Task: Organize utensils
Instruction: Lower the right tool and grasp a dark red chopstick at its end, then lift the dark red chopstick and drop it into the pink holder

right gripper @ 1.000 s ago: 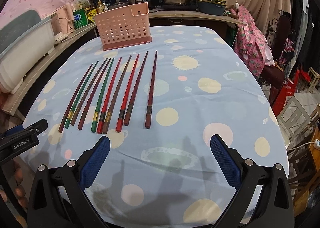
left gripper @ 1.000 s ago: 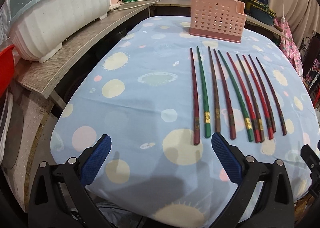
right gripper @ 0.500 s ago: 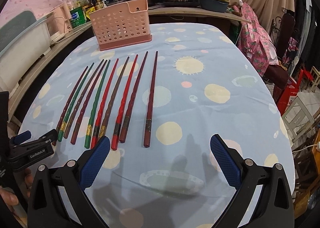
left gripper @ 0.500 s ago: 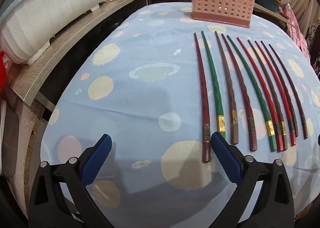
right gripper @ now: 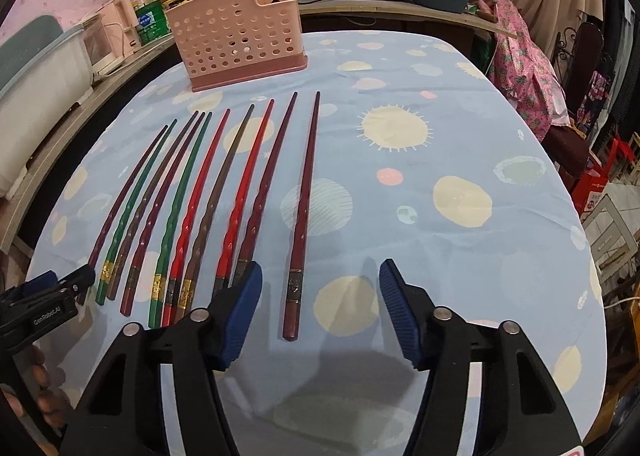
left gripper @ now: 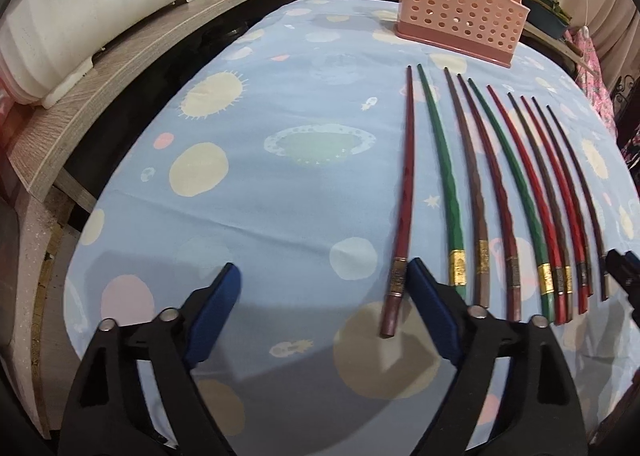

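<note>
The surface (right gripper: 460, 128) is covered by a light blue cloth printed with cream circles, suns and ringed planets. Ten chopsticks (right gripper: 224, 192) are laid on it side by side in a row, thin tips pointed toward the far edge; dark red, green, brown and bright red ones are seen, most with a gold or dark band near the thick end. The rightmost dark red chopstick (right gripper: 304, 200) is set slightly apart from the others. A pink perforated holder (right gripper: 240, 40) is stood upright on the cloth beyond the tips.
</note>
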Available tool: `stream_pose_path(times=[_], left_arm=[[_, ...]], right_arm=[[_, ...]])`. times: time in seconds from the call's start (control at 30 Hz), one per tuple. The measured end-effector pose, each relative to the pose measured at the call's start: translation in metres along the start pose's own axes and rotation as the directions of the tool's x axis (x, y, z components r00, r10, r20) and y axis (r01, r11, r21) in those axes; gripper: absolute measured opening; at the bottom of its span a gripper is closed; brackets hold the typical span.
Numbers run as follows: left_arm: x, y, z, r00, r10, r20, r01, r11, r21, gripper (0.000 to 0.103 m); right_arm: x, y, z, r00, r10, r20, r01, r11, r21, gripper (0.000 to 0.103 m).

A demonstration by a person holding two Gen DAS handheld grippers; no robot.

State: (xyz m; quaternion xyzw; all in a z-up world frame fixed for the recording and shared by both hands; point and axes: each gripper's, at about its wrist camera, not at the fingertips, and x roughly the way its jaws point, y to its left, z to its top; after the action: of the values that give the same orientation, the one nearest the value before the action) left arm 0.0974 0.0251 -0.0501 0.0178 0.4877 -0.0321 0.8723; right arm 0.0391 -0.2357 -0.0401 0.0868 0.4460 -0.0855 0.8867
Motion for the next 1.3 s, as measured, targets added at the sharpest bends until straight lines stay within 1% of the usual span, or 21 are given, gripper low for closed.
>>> stream_pose_path(times=[0.07,0.13,0.17,0.2,0.23,0.27,0.3,0.33,0.37,0.4,0.43,0.47,0.53,0.63,0.7,0.8,0.9,1.03,1.17,1.3], left_arm=[[-0.001,-0.002,0.001,1.000,-0.007,0.003,0.007,1.000,0.011,0.069],[-0.002,-0.005,0.001,1.000,-0.014,0.005,0.014,1.000,0.022,0.060],[-0.003,-0.006,0.001,1.000,-0.019,0.005,0.019,0.999,0.027,0.057],[-0.003,-0.006,0.001,1.000,-0.023,0.007,0.022,0.999,0.029,0.049],[-0.004,-0.007,0.001,1.000,-0.025,0.007,0.025,0.999,0.033,0.041],[-0.004,-0.007,0.002,0.999,-0.034,0.005,0.033,0.999,0.037,0.036],[-0.005,-0.007,0.002,0.999,-0.040,0.003,0.039,0.998,0.039,0.025],[-0.005,-0.007,0.003,0.999,-0.047,-0.001,0.047,0.998,0.039,0.018],[-0.005,-0.007,0.003,0.998,-0.058,-0.005,0.058,0.998,0.039,0.015],[-0.005,-0.007,0.004,0.998,-0.065,-0.008,0.065,0.997,0.041,0.012],[-0.005,-0.007,0.004,0.998,-0.069,-0.012,0.070,0.997,0.042,0.011],[-0.005,-0.007,0.004,0.997,-0.075,-0.016,0.076,0.996,0.043,0.011],[-0.005,-0.006,0.005,0.996,-0.083,-0.024,0.084,0.996,0.038,0.008],[-0.009,-0.004,0.008,0.997,-0.075,-0.021,0.076,0.997,0.031,0.007],[-0.016,0.000,0.013,0.997,-0.079,-0.009,0.079,0.997,0.018,0.007],[-0.033,0.008,0.025,0.994,-0.106,0.020,0.106,0.994,-0.015,0.007],[-0.054,0.014,0.044,0.990,-0.120,0.078,0.122,0.992,-0.032,0.007],[-0.081,0.017,0.074,0.979,-0.125,0.163,0.132,0.991,-0.035,0.007],[-0.099,0.020,0.112,0.963,-0.140,0.232,0.155,0.987,-0.049,0.007],[-0.112,0.015,0.154,0.945,-0.144,0.294,0.162,0.986,-0.038,0.007]], right_arm=[[0.006,0.003,-0.001,1.000,-0.001,-0.013,0.001,1.000,-0.011,0.043],[0.006,0.005,-0.002,1.000,-0.010,-0.002,0.010,1.000,-0.028,0.042],[0.006,0.006,-0.002,1.000,-0.014,0.002,0.014,0.999,-0.033,0.041],[0.006,0.006,-0.002,1.000,-0.017,0.003,0.017,0.999,-0.034,0.040],[0.006,0.005,-0.001,1.000,-0.017,0.004,0.018,0.999,-0.033,0.037],[0.006,0.003,-0.001,1.000,-0.018,0.005,0.018,0.999,-0.030,0.032],[0.006,0.002,-0.001,1.000,-0.017,0.005,0.017,1.000,-0.025,0.030],[0.007,0.000,0.000,1.000,-0.017,0.005,0.017,1.000,-0.022,0.024],[0.007,-0.001,0.000,1.000,-0.016,0.005,0.016,1.000,-0.018,0.017],[0.007,-0.003,0.001,1.000,-0.012,0.003,0.012,1.000,-0.015,0.014],[0.007,-0.005,0.002,1.000,-0.008,0.000,0.008,1.000,-0.012,0.008],[0.007,-0.007,0.002,1.000,-0.001,-0.003,0.001,1.000,-0.007,0.007],[0.006,-0.008,0.004,1.000,0.005,-0.006,-0.005,1.000,-0.001,0.007],[-0.001,-0.010,0.007,1.000,0.017,0.009,-0.017,1.000,0.002,0.007],[-0.010,-0.012,0.012,0.999,0.022,0.029,-0.022,1.000,0.002,0.007],[-0.028,-0.017,0.026,0.997,0.041,0.070,-0.042,0.999,0.012,0.007],[-0.050,-0.021,0.047,0.990,0.049,0.134,-0.050,0.999,0.009,0.007],[-0.079,-0.026,0.079,0.973,0.055,0.224,-0.057,0.998,0.005,0.007],[-0.098,-0.032,0.116,0.953,0.065,0.295,-0.072,0.997,0.013,0.007],[-0.105,-0.036,0.153,0.938,0.084,0.336,-0.096,0.995,0.017,0.007]])
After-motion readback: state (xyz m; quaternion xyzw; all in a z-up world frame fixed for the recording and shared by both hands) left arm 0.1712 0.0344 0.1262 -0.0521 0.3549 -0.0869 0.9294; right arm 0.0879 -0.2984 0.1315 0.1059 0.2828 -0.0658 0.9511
